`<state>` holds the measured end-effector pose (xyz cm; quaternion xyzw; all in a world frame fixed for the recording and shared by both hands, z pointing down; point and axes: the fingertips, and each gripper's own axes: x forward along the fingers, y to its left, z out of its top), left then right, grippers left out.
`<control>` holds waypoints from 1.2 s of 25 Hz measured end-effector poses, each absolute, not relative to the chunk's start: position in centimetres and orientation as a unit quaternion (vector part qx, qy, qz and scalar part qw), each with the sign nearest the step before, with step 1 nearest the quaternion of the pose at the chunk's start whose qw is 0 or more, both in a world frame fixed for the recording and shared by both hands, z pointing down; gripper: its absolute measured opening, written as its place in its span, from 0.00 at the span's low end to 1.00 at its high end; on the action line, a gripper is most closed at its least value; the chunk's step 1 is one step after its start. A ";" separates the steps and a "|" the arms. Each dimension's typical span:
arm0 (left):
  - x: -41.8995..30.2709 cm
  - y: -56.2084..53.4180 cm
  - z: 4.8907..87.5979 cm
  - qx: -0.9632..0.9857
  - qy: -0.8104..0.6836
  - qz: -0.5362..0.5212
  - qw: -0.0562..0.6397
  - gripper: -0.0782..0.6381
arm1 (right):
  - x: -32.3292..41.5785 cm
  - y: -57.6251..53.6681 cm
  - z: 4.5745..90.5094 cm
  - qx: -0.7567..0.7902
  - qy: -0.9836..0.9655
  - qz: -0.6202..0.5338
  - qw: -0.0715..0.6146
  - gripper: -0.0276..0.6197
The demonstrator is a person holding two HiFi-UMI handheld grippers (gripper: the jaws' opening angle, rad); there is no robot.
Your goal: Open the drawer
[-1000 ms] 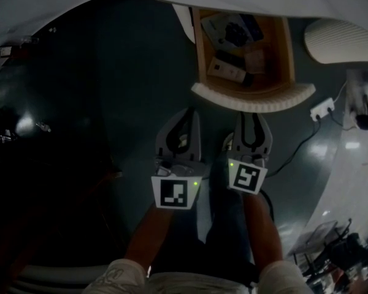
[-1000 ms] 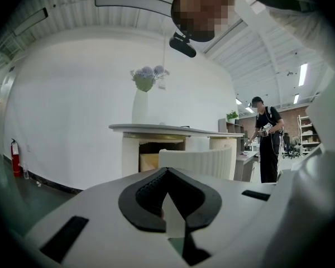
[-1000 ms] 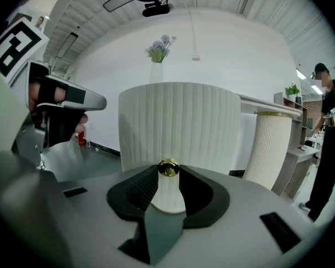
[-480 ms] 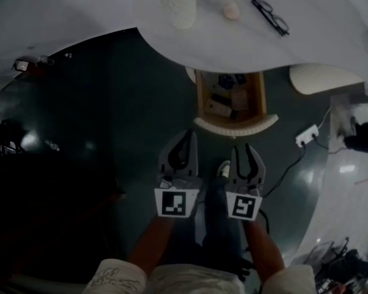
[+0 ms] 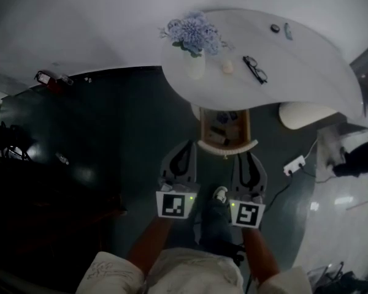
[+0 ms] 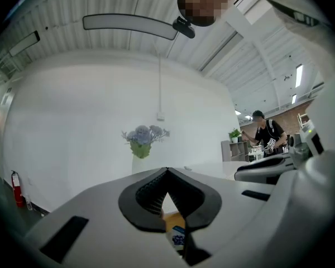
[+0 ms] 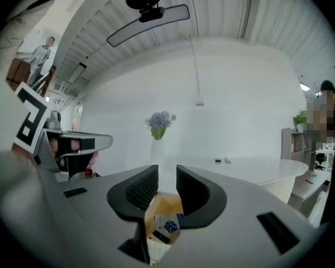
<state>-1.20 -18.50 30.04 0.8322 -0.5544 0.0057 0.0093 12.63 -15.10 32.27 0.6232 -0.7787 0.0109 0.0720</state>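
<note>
Nearest the camera, the person's two forearms reach forward over a dark floor, each holding a gripper, and a shoe shows between them. The left gripper has its fingers pressed together at the tips with nothing caught in them; its own view shows the tips meeting in a point, with only a small opening lower down. The right gripper, just beside it, has its fingers spread, a clear gap between the ribbed pads and nothing held. Just beyond both sets of tips the drawer stands pulled out from under the white table, its curved white front toward the person and its wooden inside holding several small boxes. A white power strip lies on the floor to the right. Farther off, on the tabletop, a white vase of pale blue flowers stands upright, with glasses lying to its right.
</note>
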 end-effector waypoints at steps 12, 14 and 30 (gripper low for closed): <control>-3.4 -16.4 21.0 0.821 -0.571 -0.004 -0.016 0.10 | 12.9 -14.6 20.5 0.610 -0.790 -0.038 0.042 0.20; -4.0 -16.4 20.6 0.817 -0.577 0.002 -0.016 0.10 | 12.6 -14.3 19.7 0.605 -0.794 -0.041 0.040 0.20; -2.8 -17.3 16.6 0.833 -0.551 -0.034 -0.034 0.10 | 12.7 -15.7 15.9 0.609 -0.790 -0.073 0.009 0.05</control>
